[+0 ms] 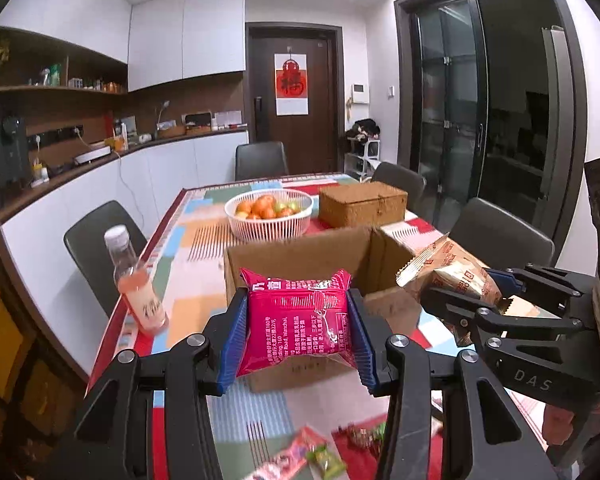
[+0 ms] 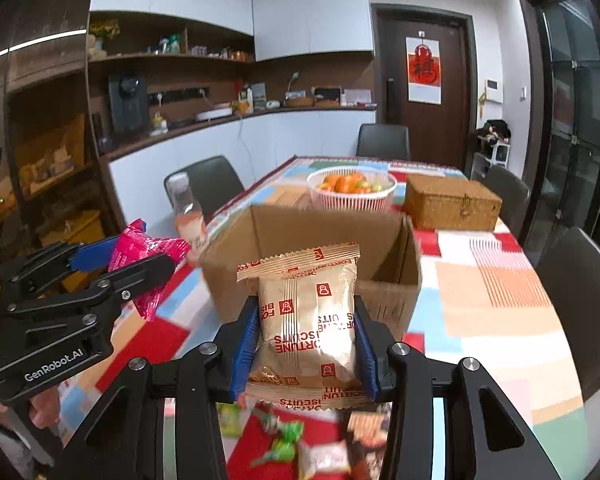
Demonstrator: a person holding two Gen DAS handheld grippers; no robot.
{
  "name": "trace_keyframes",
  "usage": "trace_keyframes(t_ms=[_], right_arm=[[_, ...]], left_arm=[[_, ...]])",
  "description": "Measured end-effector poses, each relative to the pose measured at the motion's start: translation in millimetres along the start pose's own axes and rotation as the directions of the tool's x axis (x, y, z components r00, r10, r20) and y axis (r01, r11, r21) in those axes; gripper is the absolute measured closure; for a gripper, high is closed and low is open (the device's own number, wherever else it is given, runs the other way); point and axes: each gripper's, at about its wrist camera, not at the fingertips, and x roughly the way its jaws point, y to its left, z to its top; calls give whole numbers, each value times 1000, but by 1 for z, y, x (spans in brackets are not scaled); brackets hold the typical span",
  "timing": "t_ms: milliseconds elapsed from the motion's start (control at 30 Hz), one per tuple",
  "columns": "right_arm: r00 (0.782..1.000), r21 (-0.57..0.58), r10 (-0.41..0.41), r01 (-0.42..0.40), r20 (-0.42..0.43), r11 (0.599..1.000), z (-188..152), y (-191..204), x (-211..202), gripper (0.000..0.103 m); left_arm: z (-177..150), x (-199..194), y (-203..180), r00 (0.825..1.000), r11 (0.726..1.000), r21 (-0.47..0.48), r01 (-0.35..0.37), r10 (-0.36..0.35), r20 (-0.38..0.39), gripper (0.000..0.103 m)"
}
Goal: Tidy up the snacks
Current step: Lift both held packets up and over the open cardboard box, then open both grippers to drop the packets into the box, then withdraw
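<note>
The left gripper (image 1: 296,320) clamps a pink snack packet (image 1: 296,316), the right gripper (image 2: 306,338) a gold Fortune Biscuits packet (image 2: 308,320), open cardboard box (image 2: 300,236) at twelve o'clock of both.

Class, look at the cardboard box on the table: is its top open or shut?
Open. The cardboard box has its flaps up, and its bare inner walls show in both views.

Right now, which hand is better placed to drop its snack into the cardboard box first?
Probably right: the right gripper holds the gold biscuit packet closer to the cardboard box opening than the left gripper's pink packet.
</note>
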Motion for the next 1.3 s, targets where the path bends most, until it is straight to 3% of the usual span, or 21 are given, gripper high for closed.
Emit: trace_keyframes(t_ms=[333, 600, 867, 1100, 1167, 1300], right_arm=[[1000, 37, -18, 18, -1, 999, 36, -29, 45, 59], [999, 62, -31, 34, -43, 998, 47, -47, 86, 59], [995, 77, -27, 34, -94, 996, 46, -56, 117, 59], [992, 59, -57, 64, -115, 996, 46, -54, 132, 56], [990, 42, -84, 89, -110, 995, 44, -52, 131, 47], [992, 36, -69, 73, -106, 997, 41, -47, 120, 47]], left_arm=[[30, 54, 10, 1000, 1000, -6, -17, 17, -8, 56], [37, 110, 18, 995, 999, -29, -20, 18, -98, 56], [32, 139, 19, 987, 999, -23, -22, 18, -158, 56], [31, 142, 24, 986, 998, -24, -60, 56, -155, 42], [31, 134, 25, 987, 997, -28, -68, 63, -145, 40], [30, 117, 25, 990, 997, -22, -68, 65, -128, 39]])
